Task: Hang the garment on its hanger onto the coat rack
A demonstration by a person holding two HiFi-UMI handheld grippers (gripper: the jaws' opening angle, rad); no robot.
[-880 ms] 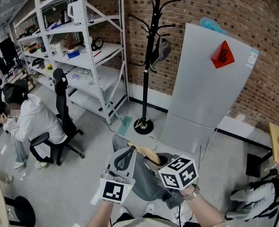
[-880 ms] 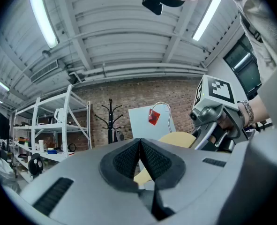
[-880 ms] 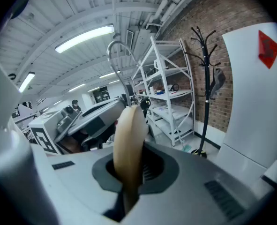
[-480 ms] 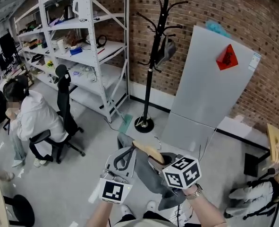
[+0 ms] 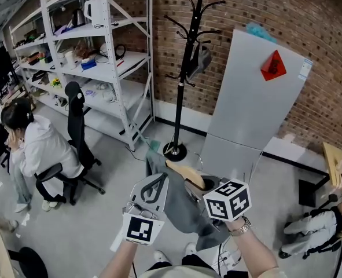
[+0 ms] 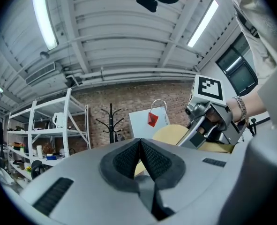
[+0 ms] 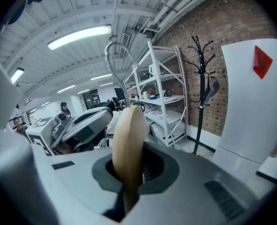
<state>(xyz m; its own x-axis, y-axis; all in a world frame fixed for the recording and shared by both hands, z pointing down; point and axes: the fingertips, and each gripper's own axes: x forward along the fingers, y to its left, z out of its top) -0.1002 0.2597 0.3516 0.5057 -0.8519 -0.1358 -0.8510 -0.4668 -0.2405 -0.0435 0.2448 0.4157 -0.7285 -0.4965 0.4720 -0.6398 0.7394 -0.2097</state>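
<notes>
The black coat rack [image 5: 187, 68] stands by the brick wall, with a grey cap [image 5: 201, 58] on one of its arms. In the right gripper view the coat rack [image 7: 202, 95] shows to the right, some way off. My right gripper [image 5: 212, 191] is shut on the wooden hanger [image 5: 185, 174], and the grey garment [image 5: 176, 210] hangs below it. In the right gripper view the pads of my right gripper [image 7: 131, 162] clamp the hanger [image 7: 128, 130], whose metal hook [image 7: 111, 55] points up. My left gripper [image 5: 154, 188] is beside the garment, and in its own view my left gripper [image 6: 140, 143] is shut with nothing between the pads.
White metal shelving [image 5: 104, 68] lines the wall left of the rack. A tall grey cabinet [image 5: 249, 114] with a red sign stands right of it. A person [image 5: 35, 146] sits on an office chair at left, next to a second black chair [image 5: 78, 132].
Both grippers and the hanger have shifted a little to the right and closer to the rack. The hanger sits slightly higher, and the grips are unchanged.
</notes>
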